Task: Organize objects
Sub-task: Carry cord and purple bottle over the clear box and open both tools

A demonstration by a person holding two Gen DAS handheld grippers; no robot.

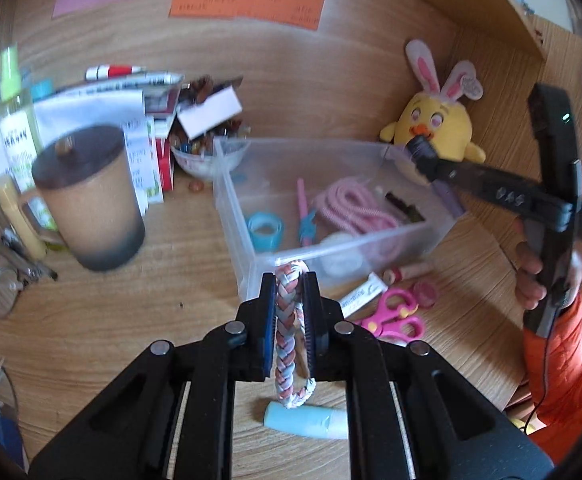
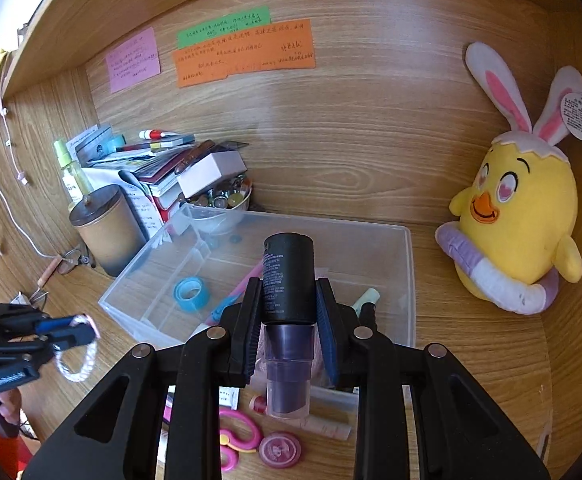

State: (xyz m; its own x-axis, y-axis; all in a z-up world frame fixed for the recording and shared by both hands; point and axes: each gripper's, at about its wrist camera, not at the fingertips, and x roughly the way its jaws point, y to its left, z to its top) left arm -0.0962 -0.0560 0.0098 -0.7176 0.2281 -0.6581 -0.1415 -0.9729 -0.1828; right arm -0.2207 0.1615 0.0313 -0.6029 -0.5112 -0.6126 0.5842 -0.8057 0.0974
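The left hand-held gripper [image 1: 289, 280] pinches a braided band [image 1: 287, 320] near the clear bin [image 1: 235, 208] on the bench [image 1: 131, 320]; the right hand-held gripper [image 2: 289, 292] clamps a dark bottle [image 2: 288, 276] over the bin, likely ready for dropping in.

Handwritten lines on pink note [image 2: 133, 60], green note [image 2: 223, 26] and orange note [image 2: 245, 53], fine print on black bottle [image 2: 288, 278], printed hang tag [image 2: 579, 117], none legible

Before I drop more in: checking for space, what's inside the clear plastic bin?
Clear plastic bin holds blue tape roll, pink coiled cord and a pink-blue pen; the far corner is hidden.
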